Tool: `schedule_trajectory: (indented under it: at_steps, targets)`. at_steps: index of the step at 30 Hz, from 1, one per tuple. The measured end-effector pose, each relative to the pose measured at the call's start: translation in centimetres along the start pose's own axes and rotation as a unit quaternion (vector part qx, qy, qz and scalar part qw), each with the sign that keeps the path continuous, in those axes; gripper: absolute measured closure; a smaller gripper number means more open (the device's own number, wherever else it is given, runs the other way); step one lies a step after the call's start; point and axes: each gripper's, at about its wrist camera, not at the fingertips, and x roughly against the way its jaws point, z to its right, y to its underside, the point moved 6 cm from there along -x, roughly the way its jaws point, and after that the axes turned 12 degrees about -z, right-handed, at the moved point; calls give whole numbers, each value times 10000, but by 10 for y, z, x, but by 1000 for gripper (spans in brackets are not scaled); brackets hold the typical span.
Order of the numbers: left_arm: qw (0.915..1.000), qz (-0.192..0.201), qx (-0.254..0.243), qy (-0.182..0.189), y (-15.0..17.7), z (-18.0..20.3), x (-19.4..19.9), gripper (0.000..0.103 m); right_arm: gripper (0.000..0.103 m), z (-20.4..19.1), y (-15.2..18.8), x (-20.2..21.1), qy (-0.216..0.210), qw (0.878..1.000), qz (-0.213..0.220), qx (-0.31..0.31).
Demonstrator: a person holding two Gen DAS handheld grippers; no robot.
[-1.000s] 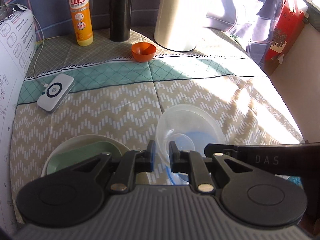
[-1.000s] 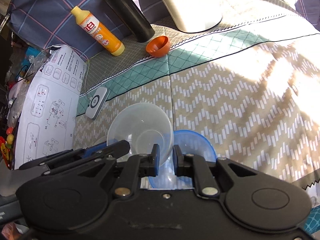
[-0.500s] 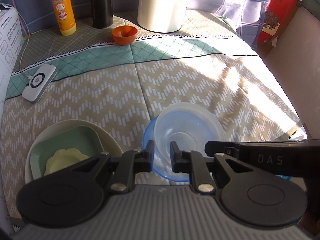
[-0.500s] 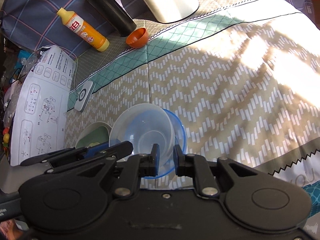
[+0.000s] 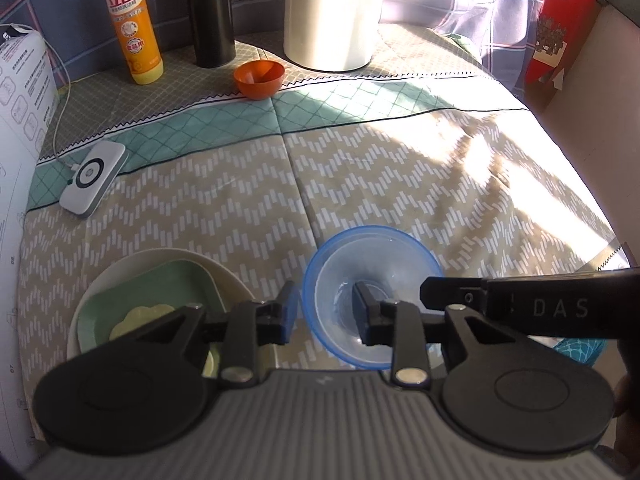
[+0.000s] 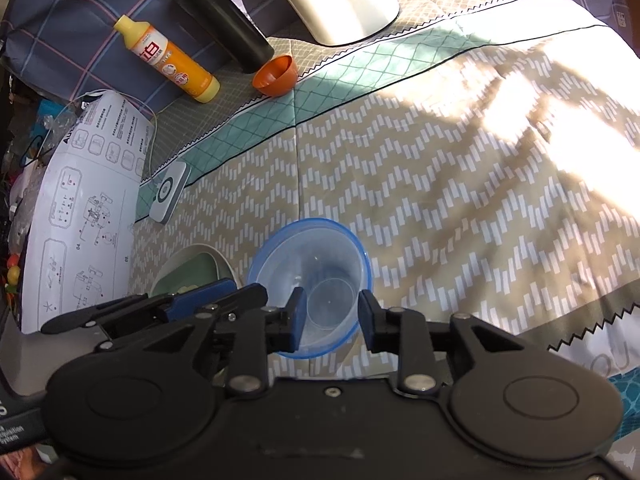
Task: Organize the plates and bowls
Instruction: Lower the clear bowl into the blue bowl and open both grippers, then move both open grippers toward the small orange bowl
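Note:
A clear bowl sits nested inside a blue-rimmed bowl [image 5: 372,264] on the patterned cloth; it also shows in the right wrist view [image 6: 308,256]. My left gripper [image 5: 326,312] is open, its fingers straddling the near-left rim of the nested bowls. My right gripper [image 6: 330,316] is open, just above the bowls' near edge. Left of them stands a stack: a white plate [image 5: 120,276] holding a green square dish [image 5: 160,288] and a small yellow dish [image 5: 140,316]. A small orange bowl [image 5: 259,78] sits at the back.
At the back stand a yellow detergent bottle [image 5: 132,28], a black flask [image 5: 210,12] and a white cylinder [image 5: 332,12]. A white charger pad [image 5: 94,176] with its cable lies at the left, beside an instruction sheet [image 6: 84,216]. The cloth's right edge drops off near a red bag [image 5: 560,28].
The clear bowl came down into the blue-rimmed bowl and now rests nested in it. Both grippers were shut on its rim and have opened, letting it go.

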Motion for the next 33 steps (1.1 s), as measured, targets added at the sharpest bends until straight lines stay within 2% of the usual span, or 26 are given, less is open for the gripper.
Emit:
schedule_trajectory:
  at_steps: [2,3,4,5,6,15,33]
  targets:
    - [9998,125,152,-54,0,-9,7,38,52,1,-1,5,63,10000,53,4]
    - [9994,203,260,-86,0,-16,12,30,36,3,-1,9,121,9999,109,-7]
    - [9989,282,373,-81,0,-24,16,12,16,6,-2,13,175,9997,193,-20]
    - [9985,327,427,-52,1,-27,19,1,6,8,-2,17,180,9994,294,-31]
    - [9980,392,502,-34,3,-32,21,0,0,10,-2,19,177,9992,366,-44]
    - [9958,345,843,-38,19,-55,18,0,0,21,1,18,394,9981,378,-278]
    - [9959,381,816,-13,18,-56,15,0,0,22,1,15,507,9977,372,-263]
